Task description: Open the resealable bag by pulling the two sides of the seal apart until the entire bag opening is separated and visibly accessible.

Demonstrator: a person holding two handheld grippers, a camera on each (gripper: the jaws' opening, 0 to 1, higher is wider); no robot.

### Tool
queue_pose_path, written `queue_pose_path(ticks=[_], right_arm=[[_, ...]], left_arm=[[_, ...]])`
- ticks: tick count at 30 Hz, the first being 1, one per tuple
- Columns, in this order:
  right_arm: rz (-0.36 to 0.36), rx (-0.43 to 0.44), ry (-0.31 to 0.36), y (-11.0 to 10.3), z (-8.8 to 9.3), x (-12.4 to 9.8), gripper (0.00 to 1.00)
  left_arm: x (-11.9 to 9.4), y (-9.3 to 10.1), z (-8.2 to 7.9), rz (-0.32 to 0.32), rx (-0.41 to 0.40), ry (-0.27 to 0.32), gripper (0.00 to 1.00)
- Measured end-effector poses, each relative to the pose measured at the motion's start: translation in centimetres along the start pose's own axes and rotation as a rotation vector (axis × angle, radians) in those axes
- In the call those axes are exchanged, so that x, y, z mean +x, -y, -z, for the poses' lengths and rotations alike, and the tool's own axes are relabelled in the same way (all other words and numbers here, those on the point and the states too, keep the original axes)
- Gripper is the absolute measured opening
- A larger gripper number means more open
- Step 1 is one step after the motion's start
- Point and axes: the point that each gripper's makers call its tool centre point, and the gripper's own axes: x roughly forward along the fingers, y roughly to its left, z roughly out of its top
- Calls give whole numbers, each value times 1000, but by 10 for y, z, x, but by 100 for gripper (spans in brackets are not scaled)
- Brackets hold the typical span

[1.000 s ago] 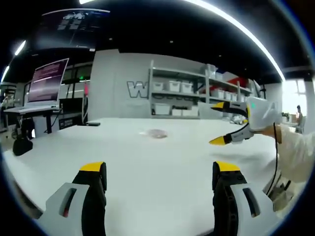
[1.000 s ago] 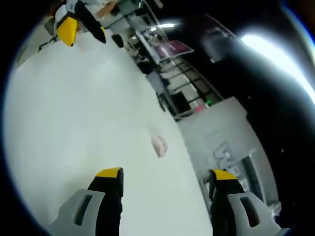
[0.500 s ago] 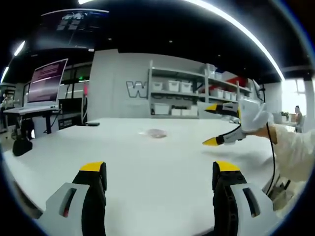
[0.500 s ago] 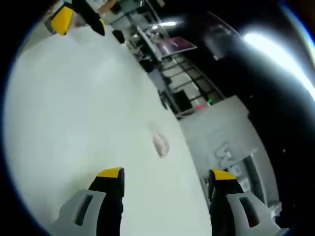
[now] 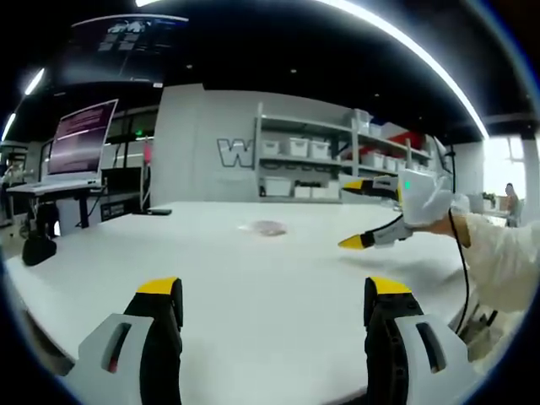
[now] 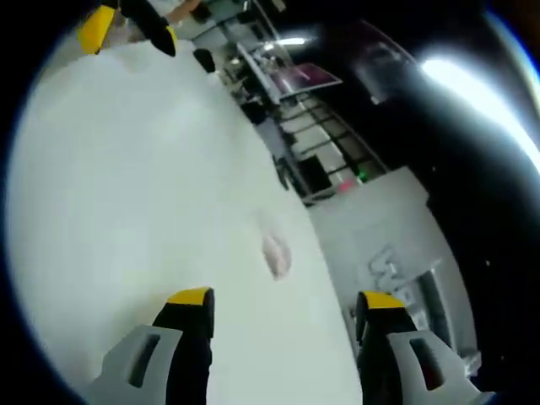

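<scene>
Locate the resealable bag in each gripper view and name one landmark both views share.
Left gripper view: the resealable bag lies flat on the white table, centre, far beyond the open jaws.
Right gripper view: the bag lies near the table's far edge, above and between the jaws.
Shared landmark: the purple-lit monitor beyond the table.

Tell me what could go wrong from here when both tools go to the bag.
1. The bag lies flat and far off on the white table, pale and hard to see; a tool may miss its thin seal edge.
2. The right tool, open and rolled sideways above the table, may pinch both sides of the seal together instead of one.
3. The left tool is open and not holding the bag, so the light bag may slide when touched.
</scene>
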Motion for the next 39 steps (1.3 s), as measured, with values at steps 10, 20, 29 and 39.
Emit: queue_pose_path(ticks=[10,20,29,39], right_arm=[[0,-6,-1,1,-5,10,67],[7,33,-6,1,-3,13,67],[22,103,7,5,-8,25,66],[10,230,19,3,-6,29,65]], left_arm=[[-3,-4,1,-10,-7,1,88],[-5,-8,2,-20,-12,3,88],[-7,-8,1,-21,-9,3,88],[-9,-13,-1,-32,-6,7,88]])
